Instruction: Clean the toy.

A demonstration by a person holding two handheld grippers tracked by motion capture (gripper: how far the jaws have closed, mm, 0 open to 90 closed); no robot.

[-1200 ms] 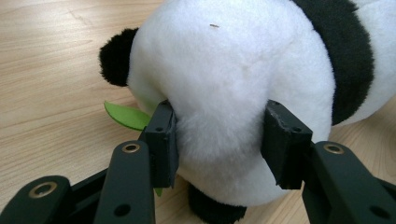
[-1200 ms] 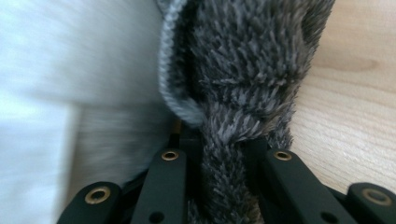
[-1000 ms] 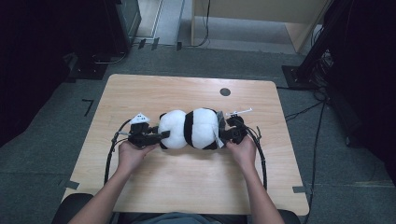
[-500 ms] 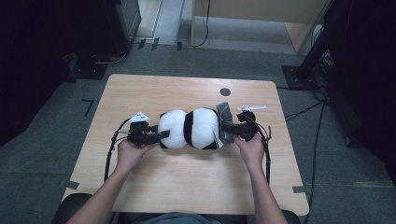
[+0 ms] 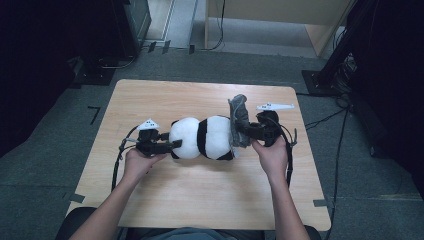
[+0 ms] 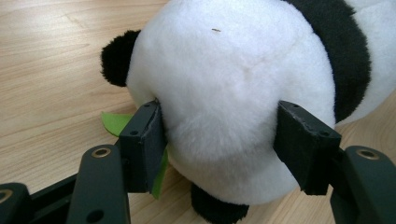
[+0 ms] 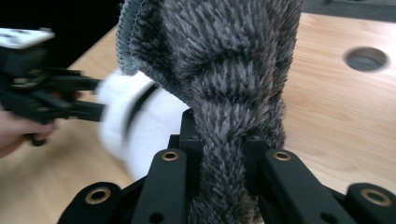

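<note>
Plush panda (image 5: 202, 138), shaggy grey cloth (image 7: 229, 93) (ribbed edge), matt wooden table (image 5: 200, 200).

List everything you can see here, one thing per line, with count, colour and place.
Table: one, light wood, middle of the high view, on grey floor.
Panda toy: one, white and black, lying across the table between the two tools.
Grey cloth: one, fuzzy dark grey, lifted at the panda's right end, pinched in the right tool.
Green leaf: one, bright green, flat on the table under the panda.
Round hole: one, dark, in the table top.
Left tool: one, black; its jaws have just been opening and stand either side of the panda's white head, right pad apart from the fur.
Right tool: one, black, shut on the grey cloth.
Hands: two, entering from the bottom edge.
</note>
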